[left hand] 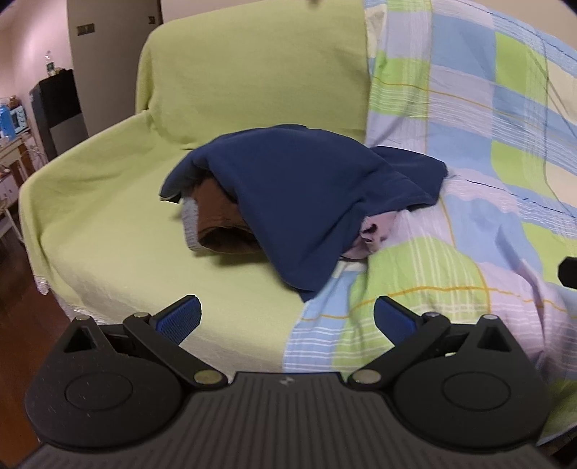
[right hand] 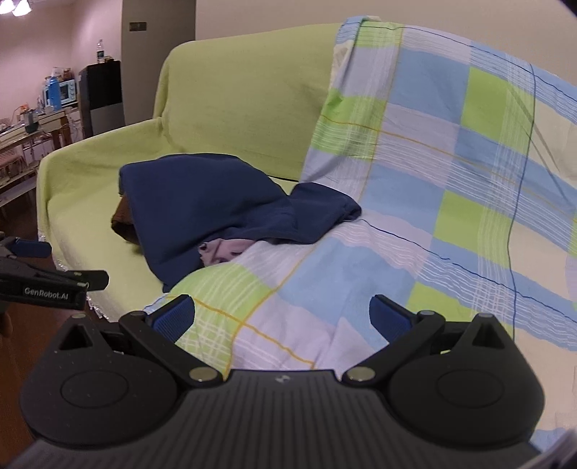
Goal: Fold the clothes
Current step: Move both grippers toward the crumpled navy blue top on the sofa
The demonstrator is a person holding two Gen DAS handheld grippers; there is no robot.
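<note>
I see a green sofa [left hand: 108, 223] with a blue shirt [left hand: 299, 202] on it. Both my left gripper [left hand: 287, 317] and right gripper [right hand: 282, 314] have fingers apart, holding nothing.

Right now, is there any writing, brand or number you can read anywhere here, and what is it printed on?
"GenRobot.AI": white lettering on the black side of the left claw, seen in the right wrist view.
A small pale logo mark on each claw's ribbed body: a symbol, no readable letters.
Wall plate and distant kitchen items: too small to read.
</note>
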